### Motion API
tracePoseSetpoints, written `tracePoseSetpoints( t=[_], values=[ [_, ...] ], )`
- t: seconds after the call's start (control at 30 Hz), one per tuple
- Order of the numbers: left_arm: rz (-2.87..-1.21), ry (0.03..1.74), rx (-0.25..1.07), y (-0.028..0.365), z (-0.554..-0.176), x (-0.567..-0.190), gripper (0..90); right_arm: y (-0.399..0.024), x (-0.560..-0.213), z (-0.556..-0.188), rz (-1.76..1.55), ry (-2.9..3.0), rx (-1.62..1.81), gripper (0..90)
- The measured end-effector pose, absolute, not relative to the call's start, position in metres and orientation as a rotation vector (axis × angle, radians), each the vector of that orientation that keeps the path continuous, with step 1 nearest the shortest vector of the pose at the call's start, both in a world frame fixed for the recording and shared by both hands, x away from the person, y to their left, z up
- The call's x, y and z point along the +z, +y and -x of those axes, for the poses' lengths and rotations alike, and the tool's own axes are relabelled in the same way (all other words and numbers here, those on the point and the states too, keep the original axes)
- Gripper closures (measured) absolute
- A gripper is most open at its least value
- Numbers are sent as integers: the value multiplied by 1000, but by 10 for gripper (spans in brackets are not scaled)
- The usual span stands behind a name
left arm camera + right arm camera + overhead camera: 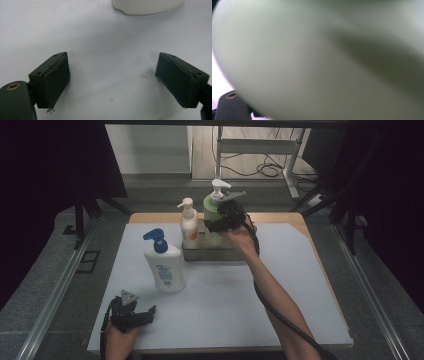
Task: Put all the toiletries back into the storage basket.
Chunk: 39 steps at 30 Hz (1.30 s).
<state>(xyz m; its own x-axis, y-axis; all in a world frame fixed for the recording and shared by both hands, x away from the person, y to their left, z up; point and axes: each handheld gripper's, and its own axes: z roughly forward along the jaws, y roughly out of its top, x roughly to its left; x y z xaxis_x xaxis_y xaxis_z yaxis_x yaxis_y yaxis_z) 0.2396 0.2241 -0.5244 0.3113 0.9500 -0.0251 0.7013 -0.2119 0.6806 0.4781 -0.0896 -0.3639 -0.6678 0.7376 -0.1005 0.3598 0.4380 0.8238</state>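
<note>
Your left claw (131, 312) rests released at the worktop's near left corner. The green bottle (214, 222) stands upright in the tray (197, 253) at the far edge, your right claw (223, 218) grasping its body.

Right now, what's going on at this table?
A person works with a gripper in each hand. The right gripper is on the green pump bottle, which sits in a metal tray beside a smaller cream pump bottle; its camera is pressed close against the green body. The jaws stand wide; whether the pads press is unclear. The left gripper rests open and empty on the white mat. A white bottle with a blue pump stands outside the tray.
</note>
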Motion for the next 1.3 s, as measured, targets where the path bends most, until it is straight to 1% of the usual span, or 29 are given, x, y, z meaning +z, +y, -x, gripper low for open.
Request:
tracePoseSetpoints(
  t=[0.47, 1.3],
  values=[
    [-1991, 1456, 542, 224, -240, -524, 120, -87, -386, -486, -959, 2279, 1095, 123],
    [-1991, 1456, 544, 224, -240, -524, 119, -84, -406, -487, -986, 2352, 1074, 124]
  ],
)
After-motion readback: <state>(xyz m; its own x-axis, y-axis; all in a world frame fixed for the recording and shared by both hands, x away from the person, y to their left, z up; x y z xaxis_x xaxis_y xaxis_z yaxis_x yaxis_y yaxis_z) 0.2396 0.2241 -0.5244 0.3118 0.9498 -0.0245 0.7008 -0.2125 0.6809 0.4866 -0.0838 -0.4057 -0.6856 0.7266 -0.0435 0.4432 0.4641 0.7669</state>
